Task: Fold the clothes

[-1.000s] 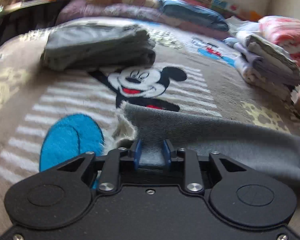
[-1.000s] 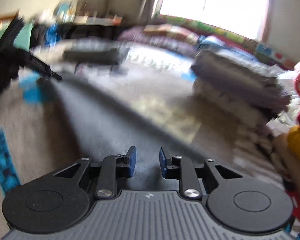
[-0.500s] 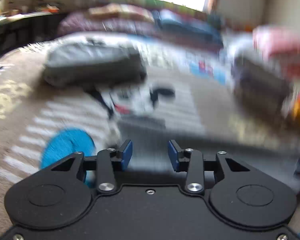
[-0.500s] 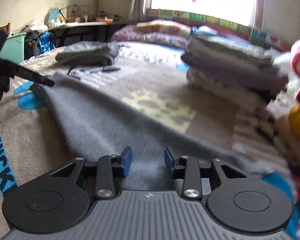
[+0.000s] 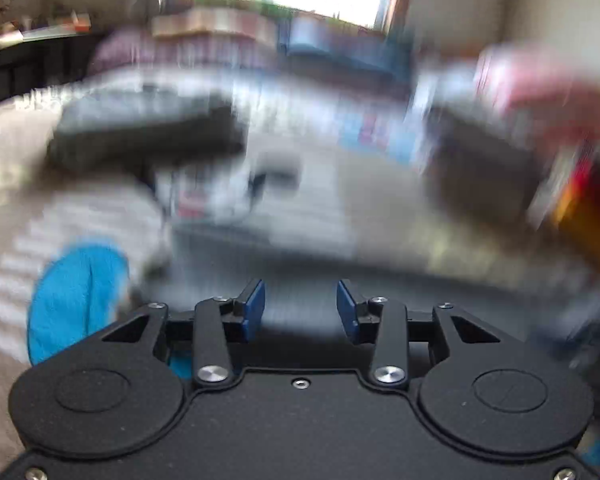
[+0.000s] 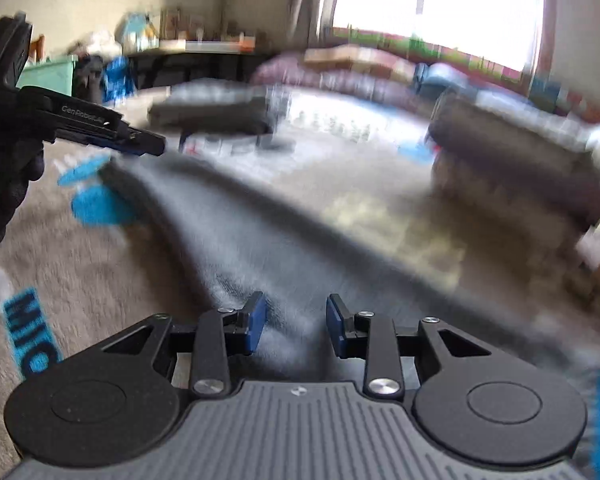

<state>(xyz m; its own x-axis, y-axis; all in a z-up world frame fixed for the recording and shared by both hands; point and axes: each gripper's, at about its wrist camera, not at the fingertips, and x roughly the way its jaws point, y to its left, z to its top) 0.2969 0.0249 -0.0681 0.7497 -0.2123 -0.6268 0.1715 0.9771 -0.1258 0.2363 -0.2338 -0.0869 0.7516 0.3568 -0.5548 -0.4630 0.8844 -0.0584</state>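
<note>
A long grey garment (image 6: 236,236) lies spread across the Mickey Mouse blanket (image 6: 72,280); it also shows blurred in the left wrist view (image 5: 300,280). My right gripper (image 6: 296,322) is open and empty just above the garment's near end. My left gripper (image 5: 300,308) is open and empty over the garment's other end; it also appears in the right wrist view (image 6: 140,142), held by a gloved hand above the garment's far corner. A folded dark grey garment (image 6: 212,114) lies further back, also in the left wrist view (image 5: 140,128).
A stack of folded clothes (image 6: 516,160) stands at the right, also blurred in the left wrist view (image 5: 484,168). Pillows and bedding (image 6: 340,76) line the far edge under the window. A cluttered dark desk (image 6: 180,60) stands at the back left.
My left gripper has let go of the grey garment's edge and opened wide. My right gripper has opened a little wider. Both views have tilted up and blurred with motion.
</note>
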